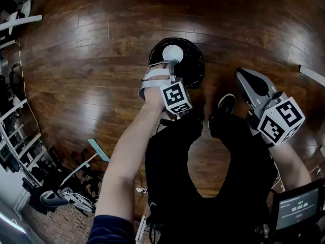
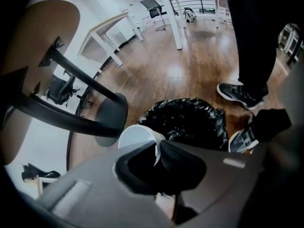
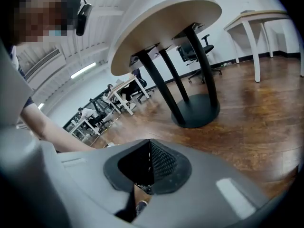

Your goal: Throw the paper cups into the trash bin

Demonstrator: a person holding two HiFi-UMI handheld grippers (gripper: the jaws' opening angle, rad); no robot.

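The left gripper (image 1: 170,62) hangs right over the trash bin (image 1: 195,60), a round bin lined with a crinkled, glossy black bag that bunches over its rim. Its fingers (image 2: 178,158) are pinched nearly together on the thin wall of a white paper cup (image 2: 140,137), one finger inside the mouth and the ribbed dark pad of the other against the outside. The cup is smooth and plain and tips sideways, its open round mouth showing from the left gripper view and its pale circle sitting just above the bag's opening in the head view. The right gripper (image 1: 242,76) is held off to the side, well apart from the bin. Its grey, wedge-shaped fingers (image 3: 164,165) are closed flat against each other with nothing between them, and the mesh-textured pad is bare. A black-and-white marker cube (image 1: 281,120) rides on its back end. The floor (image 1: 101,50) is dark, polished wooden planking that throws back soft glare. Beside the bin stands a round table (image 3: 166,27) with a tan top, slanted black legs and a flat black disc base. A dark sneaker with a pale sole (image 2: 237,94) is planted on the planks near the bin.
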